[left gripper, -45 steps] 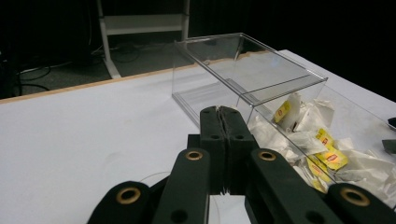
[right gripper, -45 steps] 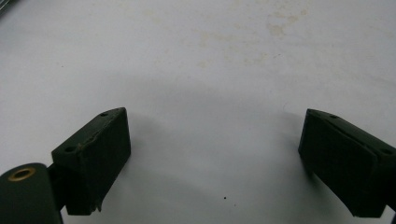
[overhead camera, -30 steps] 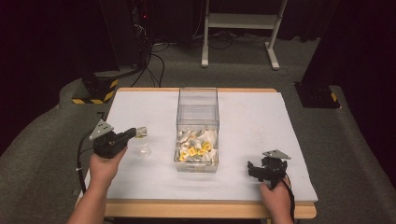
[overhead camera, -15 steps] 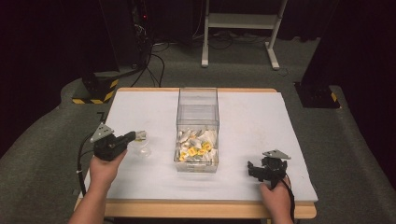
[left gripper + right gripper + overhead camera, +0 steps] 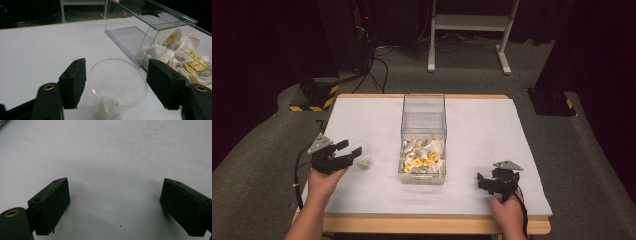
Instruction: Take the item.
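- Clear plastic cup [image 5: 118, 87]: upright on the white table [image 5: 362, 210], near its left edge, well apart from the clear box; rim round and open; something small and whitish at the bottom, too blurred through the wall to name.
- Left gripper [image 5: 352, 151]: jaws just been opening, now released and spread to either side of the cup, pads [image 5: 73, 83] standing off the cup wall, nothing grasped.
- Clear box [image 5: 423, 107]: rectangular, see-through walls, at the middle of the table, long side running away from the person.
- Tea bags [image 5: 422, 156]: heaped in the near half of the box, white paper sachets with yellow tags; far half of the box bare.
- Right gripper [image 5: 486, 181]: at the near right of the table, well apart from box and cup; jaws released and wide, nothing between the pads [image 5: 50, 205], bare table surface beneath.
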`<state>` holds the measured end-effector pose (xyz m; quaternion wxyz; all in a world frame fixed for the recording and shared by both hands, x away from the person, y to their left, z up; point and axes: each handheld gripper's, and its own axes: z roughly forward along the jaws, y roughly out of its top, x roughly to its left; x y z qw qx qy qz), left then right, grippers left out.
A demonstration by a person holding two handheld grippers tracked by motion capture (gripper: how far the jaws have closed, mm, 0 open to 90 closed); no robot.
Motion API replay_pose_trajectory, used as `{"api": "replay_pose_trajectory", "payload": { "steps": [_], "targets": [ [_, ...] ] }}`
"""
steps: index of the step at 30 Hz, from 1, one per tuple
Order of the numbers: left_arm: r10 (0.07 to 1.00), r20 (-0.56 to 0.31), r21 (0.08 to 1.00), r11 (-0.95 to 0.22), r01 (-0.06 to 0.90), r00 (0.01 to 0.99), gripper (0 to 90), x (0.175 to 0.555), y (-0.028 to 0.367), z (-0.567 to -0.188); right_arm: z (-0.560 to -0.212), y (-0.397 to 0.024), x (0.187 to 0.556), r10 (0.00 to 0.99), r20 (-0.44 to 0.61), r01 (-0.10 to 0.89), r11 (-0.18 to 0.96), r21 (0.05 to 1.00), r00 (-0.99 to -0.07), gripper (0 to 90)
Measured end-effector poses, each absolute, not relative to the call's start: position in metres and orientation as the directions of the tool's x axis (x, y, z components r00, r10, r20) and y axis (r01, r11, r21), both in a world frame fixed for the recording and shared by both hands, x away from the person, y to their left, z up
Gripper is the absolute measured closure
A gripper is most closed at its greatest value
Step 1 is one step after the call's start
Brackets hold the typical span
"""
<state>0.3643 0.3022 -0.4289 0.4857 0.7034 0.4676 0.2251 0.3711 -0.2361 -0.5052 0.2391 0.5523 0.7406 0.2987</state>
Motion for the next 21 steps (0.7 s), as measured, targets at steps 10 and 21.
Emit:
{"api": "replay_pose_trajectory", "payload": {
  "steps": [10, 21],
  "targets": [
    [0.882, -0.153, 0.887, -0.076, 0.456, 0.446, 28.4, 0.359, 0.317, -0.436, -0.505, -0.236, 0.371, 0.961, -0.025, 0.675, 0.212, 0.707, -0.275, 9.2],
    [0.904, -0.147, 0.866, -0.078, 0.495, 0.401, 28.9, 0.353, 0.338, -0.451, -0.505, -0.236, 0.371, 0.961, -0.026, 0.675, 0.212, 0.707, -0.275, 9.2]
  ]
}}
